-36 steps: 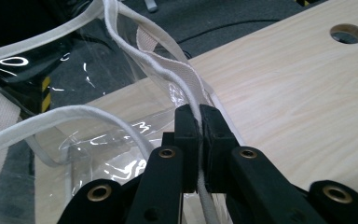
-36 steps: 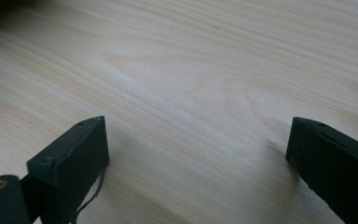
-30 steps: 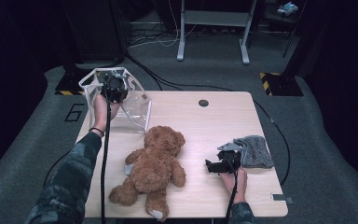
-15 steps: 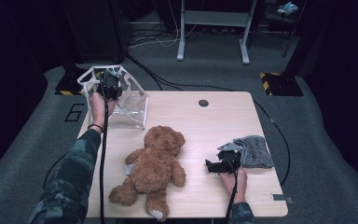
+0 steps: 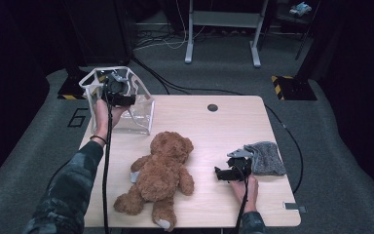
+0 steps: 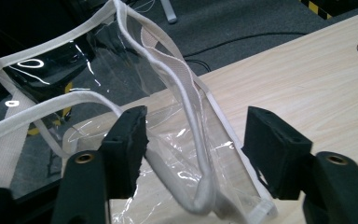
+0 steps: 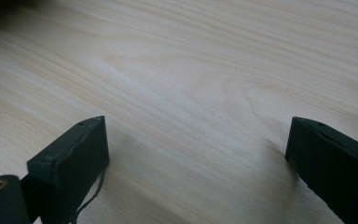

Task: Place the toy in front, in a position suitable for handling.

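Item: clear plastic bag with white fabric trim, stood at the far left corner of the surface, its mouth open upward. In the left gripper view the bag's white trim and a fold of clear film are seen between the two jaws, with a gap visible on each side; the pads are not pressed on it.

Left tongs: held at the bag, above its near wall in the high view. The jaws have just been opening, and are now parted, with the bag's edge loose between them.

Right tongs: rested low on the surface at the near right, pointed toward the middle. In the right gripper view the jaws are seen spread wide, with bare wood grain between them and nothing gripped.

Teddy bear: brown plush, laid on its back at the centre front of the surface, head toward the bag, apart from it. It is placed between the two tongs and touched by neither.

Grey cloth: crumpled, laid at the right edge of the surface, just beside the right tongs.

Cable port: round, dark, set into the surface near its far edge.
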`<state>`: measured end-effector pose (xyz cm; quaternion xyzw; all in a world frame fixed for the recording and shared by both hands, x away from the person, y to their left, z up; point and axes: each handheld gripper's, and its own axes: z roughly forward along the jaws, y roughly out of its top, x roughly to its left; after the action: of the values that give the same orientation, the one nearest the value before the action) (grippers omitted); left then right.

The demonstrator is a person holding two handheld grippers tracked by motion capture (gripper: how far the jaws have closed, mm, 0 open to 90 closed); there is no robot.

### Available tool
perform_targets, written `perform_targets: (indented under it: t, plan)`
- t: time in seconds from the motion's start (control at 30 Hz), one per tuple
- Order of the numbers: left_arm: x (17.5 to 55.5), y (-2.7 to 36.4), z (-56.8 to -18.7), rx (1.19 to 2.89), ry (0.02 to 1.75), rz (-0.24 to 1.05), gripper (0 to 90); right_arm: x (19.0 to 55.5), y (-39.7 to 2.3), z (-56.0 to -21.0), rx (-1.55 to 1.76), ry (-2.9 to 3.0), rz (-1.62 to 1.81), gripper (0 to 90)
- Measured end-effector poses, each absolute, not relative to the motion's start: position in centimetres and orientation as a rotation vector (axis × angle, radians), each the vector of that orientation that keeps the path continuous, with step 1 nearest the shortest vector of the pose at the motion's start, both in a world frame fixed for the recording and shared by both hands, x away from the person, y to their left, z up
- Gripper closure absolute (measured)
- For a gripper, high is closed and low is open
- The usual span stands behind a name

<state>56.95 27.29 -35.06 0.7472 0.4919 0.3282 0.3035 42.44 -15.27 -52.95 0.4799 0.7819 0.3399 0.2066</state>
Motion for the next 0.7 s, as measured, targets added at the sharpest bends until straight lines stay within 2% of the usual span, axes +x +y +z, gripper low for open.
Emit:
perform_targets:
  t: [0.1, 0.2, 0.27, 0.37, 0.43, 0.7]
  plan:
    - [57.0, 27.5, -35.2, 1.993, 1.325, 0.874, 37.3, 42.4, -15.3, -52.9, 1.337, 2.178, 0.947, 5.2]
    - [57.5, 27.4, -35.8, 2.052, 1.346, 0.856, 45.4, 42.4, -15.3, -53.0, 1.337, 2.178, 0.947, 5.2]
    - [57.8, 27.4, -36.3, 2.083, 1.353, 0.838, 58.8, 42.4, -15.3, -52.9, 1.337, 2.178, 0.947, 5.3]
    - [58.3, 27.4, -37.0, 2.096, 1.368, 0.85, 73.3, 42.4, -15.3, -53.0, 1.336, 2.178, 0.947, 5.3]
    - [58.5, 27.7, -37.1, 2.094, 1.374, 0.841, 79.4, 42.4, -15.3, -53.0, 1.337, 2.177, 0.947, 5.3]
    - [59.5, 28.6, -37.4, 2.054, 1.419, 0.858, 82.4, 42.4, -15.3, -52.9, 1.337, 2.178, 0.947, 5.3]
